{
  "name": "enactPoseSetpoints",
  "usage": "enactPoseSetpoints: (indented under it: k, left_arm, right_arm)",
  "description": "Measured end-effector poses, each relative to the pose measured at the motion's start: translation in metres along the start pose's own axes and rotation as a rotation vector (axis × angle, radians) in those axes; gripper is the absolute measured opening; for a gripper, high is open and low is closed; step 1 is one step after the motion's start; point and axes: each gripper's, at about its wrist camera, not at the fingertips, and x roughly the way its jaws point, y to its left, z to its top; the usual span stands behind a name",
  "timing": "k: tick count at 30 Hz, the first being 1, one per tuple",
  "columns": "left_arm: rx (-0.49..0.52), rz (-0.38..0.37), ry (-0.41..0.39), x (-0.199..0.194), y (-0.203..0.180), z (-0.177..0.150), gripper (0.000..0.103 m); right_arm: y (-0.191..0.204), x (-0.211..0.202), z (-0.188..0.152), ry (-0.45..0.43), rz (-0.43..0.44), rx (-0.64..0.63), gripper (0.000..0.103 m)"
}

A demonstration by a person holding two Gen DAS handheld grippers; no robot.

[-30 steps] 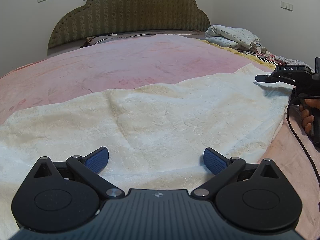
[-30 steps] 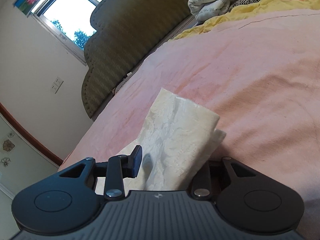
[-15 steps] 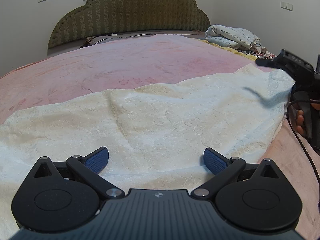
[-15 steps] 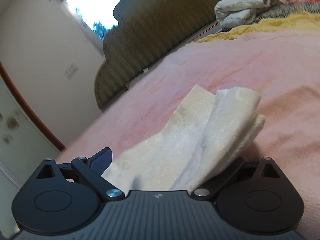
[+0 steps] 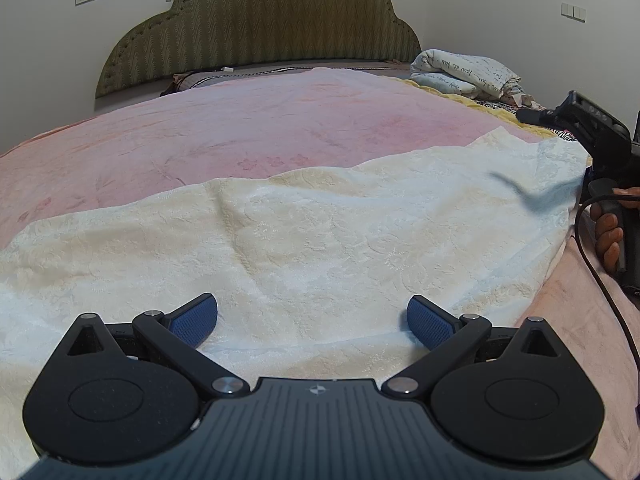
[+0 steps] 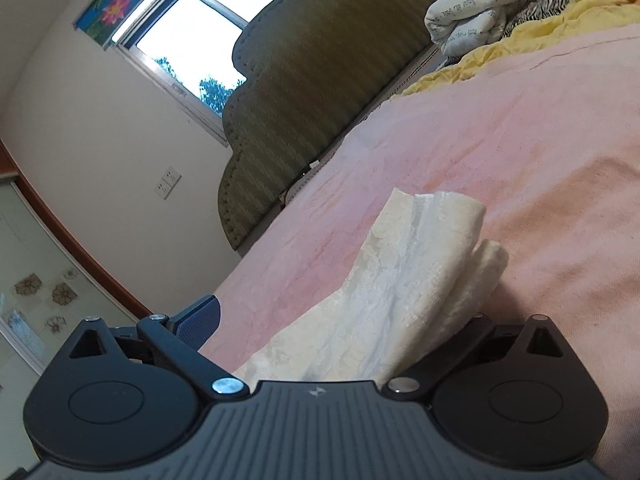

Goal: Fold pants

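Note:
Cream patterned pants lie spread across the pink bed cover. My left gripper hovers low over their near part, open, with its blue pads wide apart and nothing pinched. In the right wrist view my right gripper is open too. The layered end of the pants lies loose between its jaws and droops over the right finger, hiding that pad. The left pad stands apart from the cloth. A hand holds that gripper at the pants' right end.
An olive padded headboard stands at the far end of the bed. A folded white quilt and a yellow blanket lie at the back right. A black cable hangs from the right gripper over the bed's edge.
The right gripper's jaws have swung wide and let go of the pants' end, which now sags loose between them. That gripper also tilted. The left gripper has not moved.

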Motion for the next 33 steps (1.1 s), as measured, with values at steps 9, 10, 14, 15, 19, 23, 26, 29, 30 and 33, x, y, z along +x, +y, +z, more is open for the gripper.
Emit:
enactPoseSetpoints:
  k: [9,10,14,15,19,23,26,29,30,33]
  left_arm:
    - [-0.001,0.000,0.000,0.000,0.000,0.000,0.103]
    - [-0.001,0.000,0.000,0.000,0.000,0.000,0.103]
    - [-0.007,-0.003,-0.006,-0.001,0.001,-0.001,0.103]
    - [-0.012,0.001,-0.011,-0.002,0.002,-0.001,0.101]
    - [-0.055,-0.010,-0.091,-0.020,0.009,0.004,0.099]
    - [-0.259,-0.204,-0.148,-0.037,0.032,0.021,0.101]
    - [-0.502,-0.437,-0.131,-0.035,0.056,0.034,0.102]
    - [-0.745,-0.665,-0.098,-0.021,0.073,0.042,0.102]
    - [-0.802,-0.720,-0.090,-0.016,0.075,0.044,0.102]
    - [-0.913,-0.821,-0.085,-0.006,0.073,0.046,0.102]
  right_arm:
    - [-0.011,0.001,-0.002,-0.003,-0.134,0.088,0.003]
    - [-0.009,0.001,-0.003,-0.009,-0.139,0.081,0.003]
    - [-0.003,-0.001,-0.004,-0.029,-0.153,0.033,0.003]
    - [0.002,-0.002,-0.004,-0.035,-0.166,-0.008,0.003]
    - [0.041,-0.006,-0.004,-0.064,-0.190,-0.220,0.003]
    - [0.098,-0.004,-0.013,-0.077,-0.186,-0.505,0.003]
    - [0.139,0.000,-0.031,-0.075,-0.167,-0.699,0.003]
    - [0.171,0.006,-0.055,-0.057,-0.127,-0.837,0.003]
    - [0.182,0.008,-0.066,-0.050,-0.116,-0.891,0.003]
    - [0.205,0.012,-0.098,-0.023,-0.079,-1.009,0.003]
